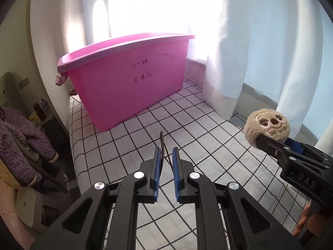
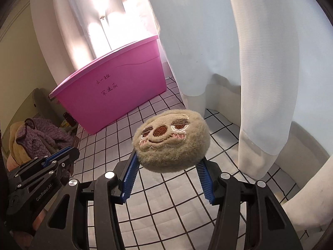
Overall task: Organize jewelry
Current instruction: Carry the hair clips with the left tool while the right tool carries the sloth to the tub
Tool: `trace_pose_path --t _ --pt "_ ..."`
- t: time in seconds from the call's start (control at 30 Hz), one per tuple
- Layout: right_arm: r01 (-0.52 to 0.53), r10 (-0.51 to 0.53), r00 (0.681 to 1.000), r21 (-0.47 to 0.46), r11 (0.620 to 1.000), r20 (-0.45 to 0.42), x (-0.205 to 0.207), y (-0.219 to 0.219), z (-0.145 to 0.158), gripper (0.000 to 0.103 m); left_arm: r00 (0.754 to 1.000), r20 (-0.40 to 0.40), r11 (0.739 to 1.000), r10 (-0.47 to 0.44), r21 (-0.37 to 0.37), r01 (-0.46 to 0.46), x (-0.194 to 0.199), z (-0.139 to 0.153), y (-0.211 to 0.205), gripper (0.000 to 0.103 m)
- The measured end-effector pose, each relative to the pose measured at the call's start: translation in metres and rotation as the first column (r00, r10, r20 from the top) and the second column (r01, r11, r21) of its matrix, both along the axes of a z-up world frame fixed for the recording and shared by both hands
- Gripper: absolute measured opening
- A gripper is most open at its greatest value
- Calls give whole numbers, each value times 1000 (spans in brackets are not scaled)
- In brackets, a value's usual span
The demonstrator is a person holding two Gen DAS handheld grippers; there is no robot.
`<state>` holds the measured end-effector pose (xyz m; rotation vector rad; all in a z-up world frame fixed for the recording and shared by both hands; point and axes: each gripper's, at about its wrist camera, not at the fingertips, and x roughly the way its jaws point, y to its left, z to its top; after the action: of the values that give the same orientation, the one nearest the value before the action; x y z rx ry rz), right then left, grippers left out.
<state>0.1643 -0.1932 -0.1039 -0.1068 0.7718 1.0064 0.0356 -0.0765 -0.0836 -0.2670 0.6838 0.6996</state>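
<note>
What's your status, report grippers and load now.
Left gripper shut on thin brown hair clip. Right gripper clamped on plush sloth face. Pink bin ahead, path clear.

A bed cover (image 1: 208,145) with a white cloth and thin black lines in squares fills the middle of the room. At its far end a big pink box (image 1: 129,79) stands on it, with dark writing on its side. Behind the box a window (image 1: 145,6) shines very bright and white. Long pale curtains (image 1: 260,41) hang down on the right and reach the cover. A cream wall (image 1: 14,48) is on the left, with a small wall socket (image 1: 24,82). Low on the left, a fuzzy purple coat (image 1: 18,137) lies over a chair, beside a little table with small things on it.
</note>
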Motion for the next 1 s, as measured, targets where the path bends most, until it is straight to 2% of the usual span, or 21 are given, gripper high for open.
trace_pose_path --t 0.4,0.57,0.77,1.0 --pt "1 -4 999 79 997 41 -34 -18 73 52 998 59 998 -13 54 10 -33 63 4 12" --pt "-8 1 998 95 995 66 -47 -5 94 52 995 94 998 -25 66 19 -44 88 13 12" --pt "13 -24 997 136 991 78 -57 23 119 52 989 122 994 -88 72 80 -51 110 43 13" --pt "122 -136 989 187 975 65 -65 73 136 52 969 127 974 -211 106 198 -48 127 111 13"
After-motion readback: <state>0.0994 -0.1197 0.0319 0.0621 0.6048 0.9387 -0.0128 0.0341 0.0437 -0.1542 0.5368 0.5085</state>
